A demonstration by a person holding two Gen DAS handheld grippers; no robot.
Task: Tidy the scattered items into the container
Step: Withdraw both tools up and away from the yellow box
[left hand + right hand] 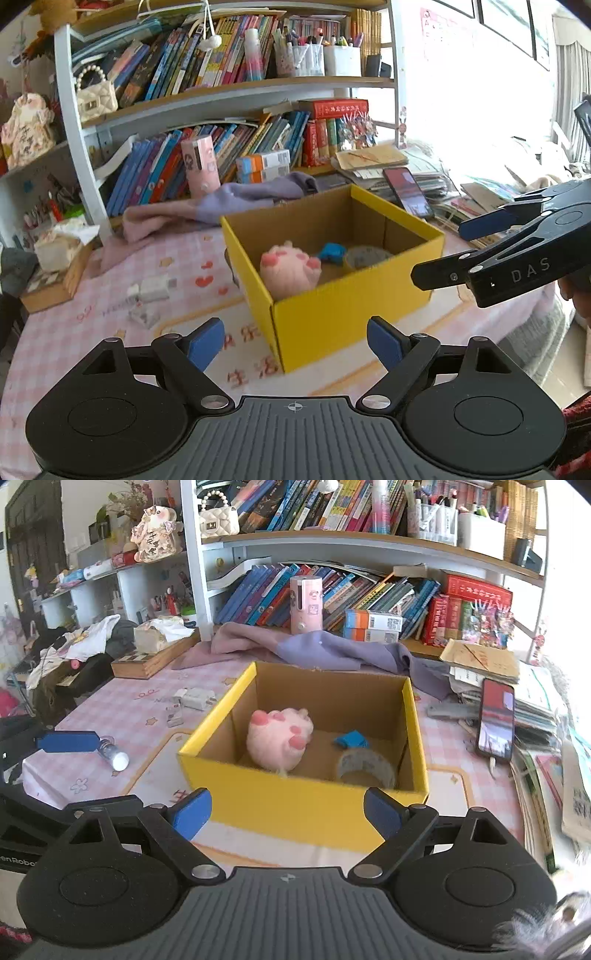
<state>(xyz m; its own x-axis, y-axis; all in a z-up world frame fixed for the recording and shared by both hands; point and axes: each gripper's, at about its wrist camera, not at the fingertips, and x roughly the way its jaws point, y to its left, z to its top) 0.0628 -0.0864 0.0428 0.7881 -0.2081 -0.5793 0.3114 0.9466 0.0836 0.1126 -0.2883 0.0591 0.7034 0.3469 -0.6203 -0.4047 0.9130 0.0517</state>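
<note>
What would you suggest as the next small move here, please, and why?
Probably reach the left tongs, open and empty, toward the white charger on the tablecloth left of the yellow box; the pink plush, blue piece and tape roll are already inside.

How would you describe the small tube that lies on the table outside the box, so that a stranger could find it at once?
Start from the yellow box on the pink checked tablecloth. In the right wrist view the tube lies on the cloth to its left, apart from it. Unlike the white blocky charger farther back, it is slim, silvery, with a round white cap.
</note>
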